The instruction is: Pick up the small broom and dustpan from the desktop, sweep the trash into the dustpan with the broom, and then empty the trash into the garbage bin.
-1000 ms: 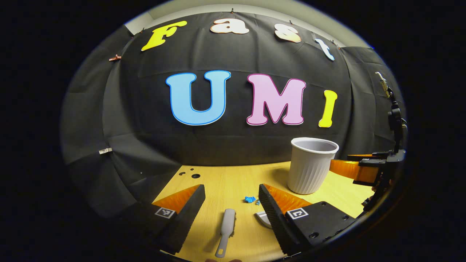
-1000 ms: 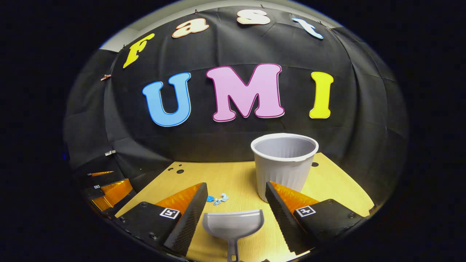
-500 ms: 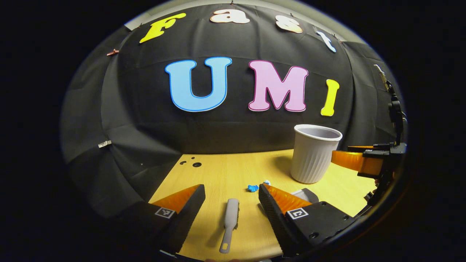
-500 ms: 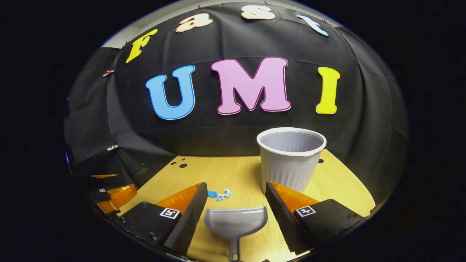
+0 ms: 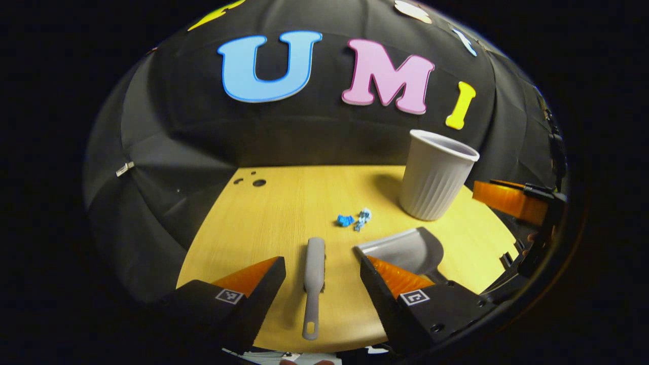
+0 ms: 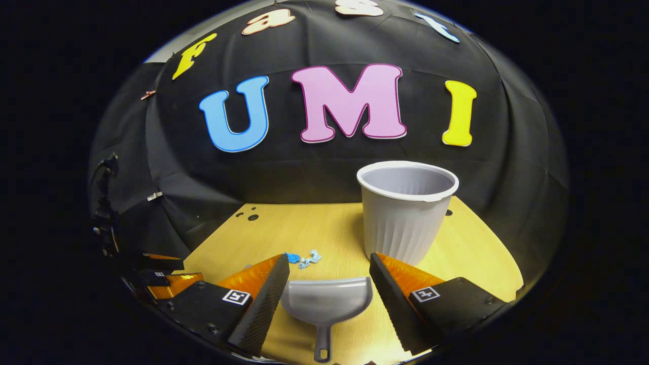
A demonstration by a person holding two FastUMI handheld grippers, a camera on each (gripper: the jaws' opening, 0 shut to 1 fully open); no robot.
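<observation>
Broom (image 5: 314, 274) lies flat on the wooden desk (image 5: 284, 203) in the left gripper view, between the wide-apart fingers of the left gripper (image 5: 322, 284), which holds nothing. Blue trash bits (image 5: 354, 219) sit past it, near the grey bin (image 5: 435, 175).

In the right gripper view, the dustpan (image 6: 326, 304) lies between the spread fingers of the right gripper (image 6: 328, 299), not gripped.

Wooden table (image 5: 284, 203), broom (image 5: 313, 281), dustpan (image 6: 326, 304), bin (image 6: 405, 210), perhaps paper scraps (image 5: 354, 219)
</observation>
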